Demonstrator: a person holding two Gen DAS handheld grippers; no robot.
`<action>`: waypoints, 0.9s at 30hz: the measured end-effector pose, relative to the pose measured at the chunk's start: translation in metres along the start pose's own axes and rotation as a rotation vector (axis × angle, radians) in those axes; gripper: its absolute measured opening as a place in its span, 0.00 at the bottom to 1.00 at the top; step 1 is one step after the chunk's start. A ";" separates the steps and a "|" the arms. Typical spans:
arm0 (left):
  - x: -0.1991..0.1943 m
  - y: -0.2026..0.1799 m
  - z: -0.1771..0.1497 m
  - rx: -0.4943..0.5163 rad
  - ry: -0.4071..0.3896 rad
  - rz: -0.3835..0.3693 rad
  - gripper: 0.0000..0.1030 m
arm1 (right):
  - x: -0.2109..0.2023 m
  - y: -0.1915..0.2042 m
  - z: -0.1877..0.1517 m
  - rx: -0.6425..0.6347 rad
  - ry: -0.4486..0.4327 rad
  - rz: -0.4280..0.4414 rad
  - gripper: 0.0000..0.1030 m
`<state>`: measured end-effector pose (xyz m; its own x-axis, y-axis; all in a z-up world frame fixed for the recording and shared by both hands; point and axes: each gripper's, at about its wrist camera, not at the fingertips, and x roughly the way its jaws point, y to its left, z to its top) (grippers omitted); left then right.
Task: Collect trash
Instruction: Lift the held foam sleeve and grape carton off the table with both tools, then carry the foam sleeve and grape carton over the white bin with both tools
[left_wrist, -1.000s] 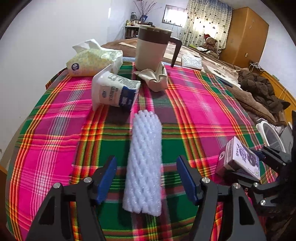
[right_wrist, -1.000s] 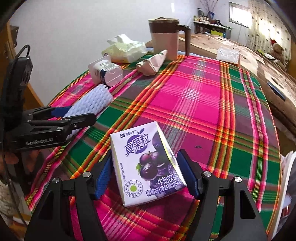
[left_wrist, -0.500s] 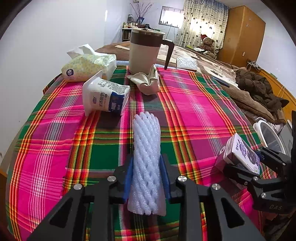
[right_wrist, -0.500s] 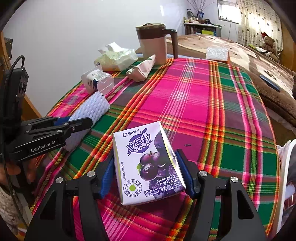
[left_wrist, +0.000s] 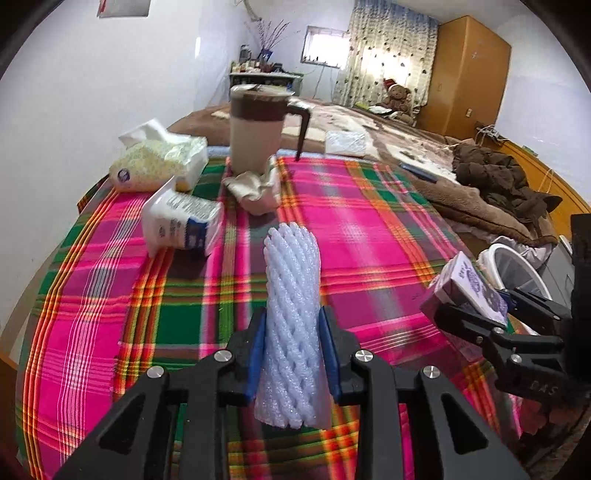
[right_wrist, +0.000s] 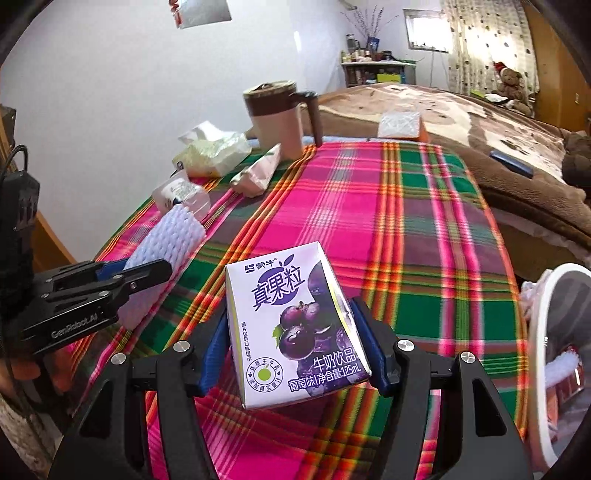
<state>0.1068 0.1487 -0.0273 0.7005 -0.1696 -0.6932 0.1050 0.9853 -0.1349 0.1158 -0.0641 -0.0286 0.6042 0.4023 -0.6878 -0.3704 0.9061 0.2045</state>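
- Two hand-held grippers are in view. The left hand-held gripper (left_wrist: 291, 350), at the bottom centre of its own view, pinches one white foam net sleeve (left_wrist: 291, 317) between its blue pads; the sleeve points away up the frame.
- The right hand-held gripper (right_wrist: 291, 350), at the bottom centre of its own view, pinches one small purple grape milk carton (right_wrist: 295, 325), with a pad against each side of it.
- In the left wrist view the same carton (left_wrist: 469, 284) shows at the right edge, in the other gripper.
- The worktop (left_wrist: 369, 229) wears one plaid cloth in pink, green and orange.
- Lying on it toward the upper left: one white and blue pouch (left_wrist: 181, 225), one crumpled beige wrapper (left_wrist: 255, 188), one tissue pack (left_wrist: 162, 162) and one lidded brown mug (left_wrist: 258, 129).
- One white bin rim (right_wrist: 546, 354) shows at the right edge, some rubbish inside.
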 end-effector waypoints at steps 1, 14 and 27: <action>-0.002 -0.003 0.000 0.003 -0.004 -0.004 0.29 | -0.003 -0.002 0.000 0.006 -0.006 -0.007 0.61; -0.013 -0.059 0.020 0.077 -0.059 -0.074 0.29 | -0.044 -0.043 0.003 0.079 -0.087 -0.081 0.61; -0.007 -0.127 0.030 0.161 -0.071 -0.164 0.29 | -0.079 -0.092 -0.003 0.158 -0.148 -0.178 0.61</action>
<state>0.1093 0.0258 0.0158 0.7123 -0.3311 -0.6189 0.3283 0.9365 -0.1231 0.0997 -0.1800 0.0050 0.7509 0.2389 -0.6158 -0.1411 0.9688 0.2037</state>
